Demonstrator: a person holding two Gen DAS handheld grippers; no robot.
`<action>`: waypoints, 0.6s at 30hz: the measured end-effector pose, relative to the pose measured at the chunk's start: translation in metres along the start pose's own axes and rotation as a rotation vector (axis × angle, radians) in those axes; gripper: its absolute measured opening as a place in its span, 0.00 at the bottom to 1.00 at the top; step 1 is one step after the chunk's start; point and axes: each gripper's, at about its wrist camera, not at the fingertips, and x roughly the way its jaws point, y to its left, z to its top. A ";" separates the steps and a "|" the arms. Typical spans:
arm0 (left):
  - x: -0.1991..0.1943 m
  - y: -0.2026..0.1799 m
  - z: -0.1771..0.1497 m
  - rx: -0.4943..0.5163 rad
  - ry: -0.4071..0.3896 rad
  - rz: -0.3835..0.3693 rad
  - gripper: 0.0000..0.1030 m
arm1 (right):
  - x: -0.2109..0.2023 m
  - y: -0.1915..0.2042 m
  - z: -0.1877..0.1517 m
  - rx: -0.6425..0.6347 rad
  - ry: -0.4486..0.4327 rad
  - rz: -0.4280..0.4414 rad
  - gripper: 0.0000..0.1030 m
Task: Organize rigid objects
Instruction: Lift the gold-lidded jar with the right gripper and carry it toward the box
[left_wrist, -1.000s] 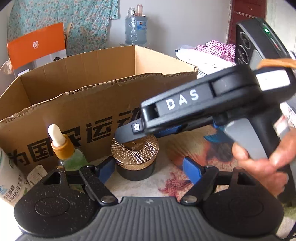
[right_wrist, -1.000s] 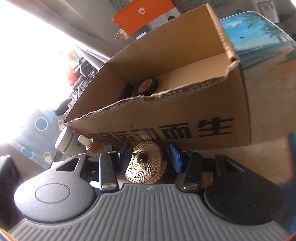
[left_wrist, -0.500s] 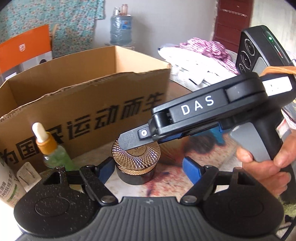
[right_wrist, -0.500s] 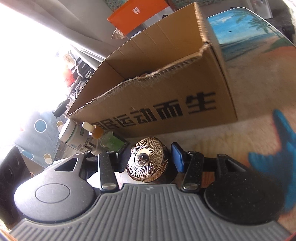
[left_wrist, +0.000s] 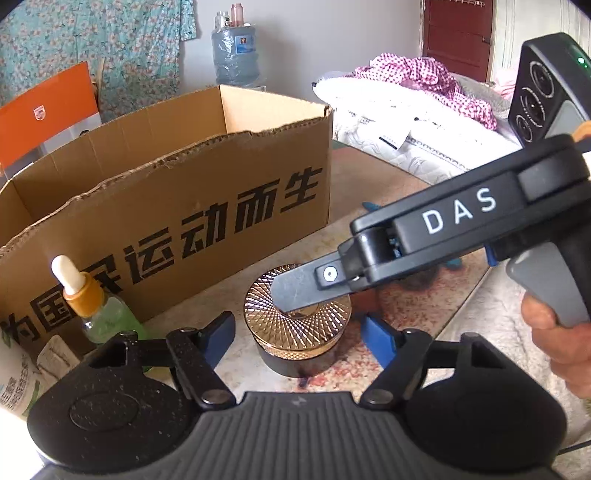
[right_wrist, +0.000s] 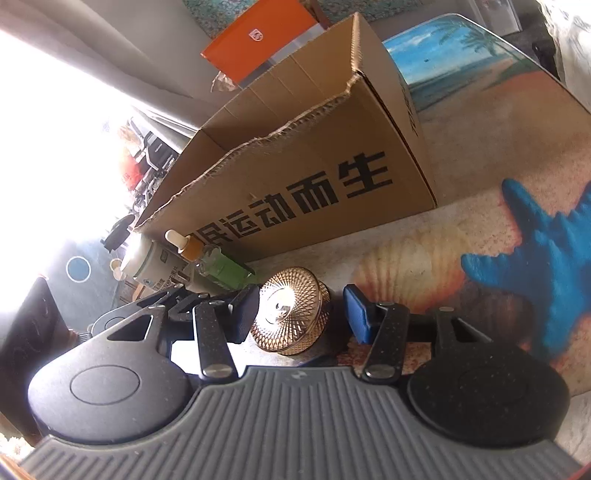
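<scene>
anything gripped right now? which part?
Nothing held. The gold-lidded jar stands on the table between the open right gripper fingers; the left gripper is open too.

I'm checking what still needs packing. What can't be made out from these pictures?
- Cardboard box contents: both views, its front wall hides the inside.
- Gold-lidded jar: left view, right gripper finger covers part of the lid.
- White bottle: left view, cut by the edge; label unreadable.
</scene>
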 end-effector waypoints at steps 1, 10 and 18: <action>0.002 0.000 0.000 0.002 0.004 0.003 0.72 | 0.001 -0.001 0.000 0.005 0.003 0.001 0.49; 0.013 0.007 0.000 -0.044 0.025 -0.021 0.56 | 0.007 -0.004 -0.003 0.024 0.009 0.018 0.51; 0.008 0.008 0.000 -0.066 0.006 -0.022 0.55 | 0.006 0.007 -0.004 -0.019 0.007 -0.009 0.50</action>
